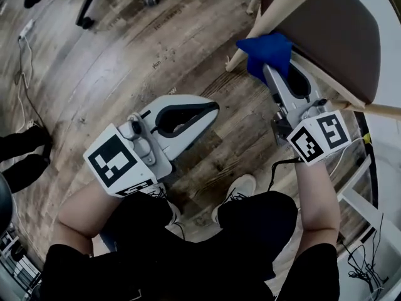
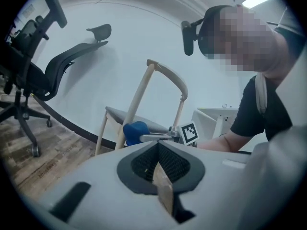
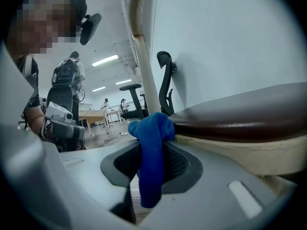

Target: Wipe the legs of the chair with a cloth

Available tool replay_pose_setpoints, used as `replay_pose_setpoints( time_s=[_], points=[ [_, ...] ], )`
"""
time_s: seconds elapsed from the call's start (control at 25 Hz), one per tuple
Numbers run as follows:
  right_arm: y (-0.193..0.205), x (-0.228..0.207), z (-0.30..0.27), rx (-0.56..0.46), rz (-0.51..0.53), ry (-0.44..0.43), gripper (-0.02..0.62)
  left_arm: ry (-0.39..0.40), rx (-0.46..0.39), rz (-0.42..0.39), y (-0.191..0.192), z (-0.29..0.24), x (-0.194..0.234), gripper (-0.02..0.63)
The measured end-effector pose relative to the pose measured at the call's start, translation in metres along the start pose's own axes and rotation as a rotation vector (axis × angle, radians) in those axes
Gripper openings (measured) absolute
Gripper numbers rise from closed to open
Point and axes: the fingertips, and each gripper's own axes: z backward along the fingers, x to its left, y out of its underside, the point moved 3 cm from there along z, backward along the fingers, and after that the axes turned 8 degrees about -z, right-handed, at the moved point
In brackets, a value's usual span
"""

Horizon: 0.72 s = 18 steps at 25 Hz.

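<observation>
- While it is held low over the wooden floor [image 1: 113, 55], the left gripper [image 1: 212, 110] is seen clenched, with nothing between its jaws.
- The blue cloth [image 1: 266, 50] is grasped by the right gripper [image 1: 271, 73], whose jaws are closed on it.
- The cloth is held against a pale wooden chair leg [image 1: 285, 8], just under the brown seat [image 1: 332, 30].

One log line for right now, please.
right tool: shut on blue cloth | cloth: at chair leg by seat | left tool: shut, empty, away from chair
</observation>
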Motion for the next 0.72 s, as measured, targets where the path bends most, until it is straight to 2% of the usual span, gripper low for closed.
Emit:
replay_pose_setpoints(
  time_s=[0.2, 0.52, 0.72],
  points=[
    [0.014, -0.003, -0.007, -0.016, 0.044, -0.027, 0.114, -0.027, -0.046, -0.097, -0.012, -0.007, 0.008, 0.005],
    [0.054, -0.018, -0.021, 0.025, 0.055, -0.05, 0.114, -0.036, -0.009, -0.118, -0.004, -0.01, 0.014, 0.005],
    [0.096, -0.04, -0.033, 0.071, 0.007, -0.022, 0.114, -0.049, 0.041, -0.129, 0.01, -0.004, 0.022, 0.005]
  ],
)
